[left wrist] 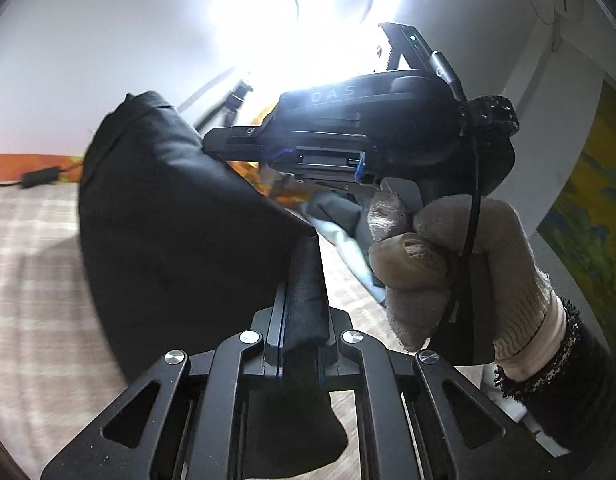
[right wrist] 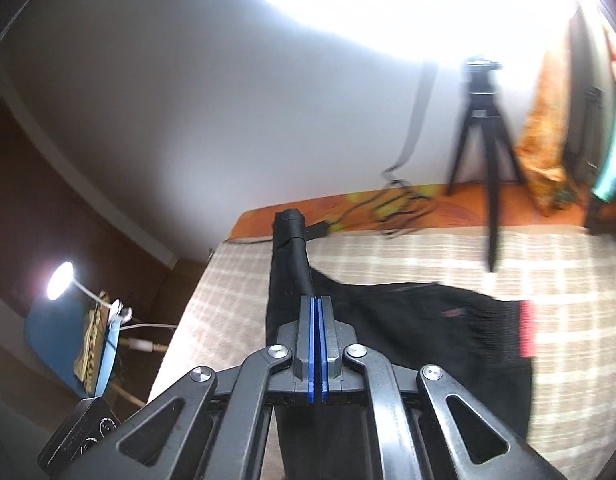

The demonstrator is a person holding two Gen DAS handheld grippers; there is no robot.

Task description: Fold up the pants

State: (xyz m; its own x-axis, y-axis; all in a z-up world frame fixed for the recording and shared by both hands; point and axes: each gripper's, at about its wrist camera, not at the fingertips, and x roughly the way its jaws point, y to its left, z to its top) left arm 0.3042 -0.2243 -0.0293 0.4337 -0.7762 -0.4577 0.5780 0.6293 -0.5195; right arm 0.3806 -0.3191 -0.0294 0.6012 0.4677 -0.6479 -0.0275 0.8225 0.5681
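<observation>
Clamped between the closed fingers of the left gripper [left wrist: 301, 300], a bunched fold of the black pants [left wrist: 167, 216] billows up and leftward, with the right gripper [left wrist: 328, 136] gripped by a gloved hand [left wrist: 448, 264] beyond. From the right wrist, the right gripper [right wrist: 316, 320] is pinched tight on a rolled edge of pants [right wrist: 408, 328], which trail rightward over the checked bed [right wrist: 468, 252]

The soft black fabric pants [right wrist: 408, 320] are plain black, with a red band [right wrist: 526, 330] at the right edge of their ribbed waist. The bed's woven cover [right wrist: 428, 256] is beige, checked with pale cream lines; the far strip of sheet [right wrist: 448, 204] is orange with yellow patches. The black metal left gripper [left wrist: 301, 312] and black metal right gripper [right wrist: 316, 320] have blue-lined jaws. The knitted glove [left wrist: 448, 264] is beige. Near left, a blue round stool [right wrist: 55, 336].
</observation>
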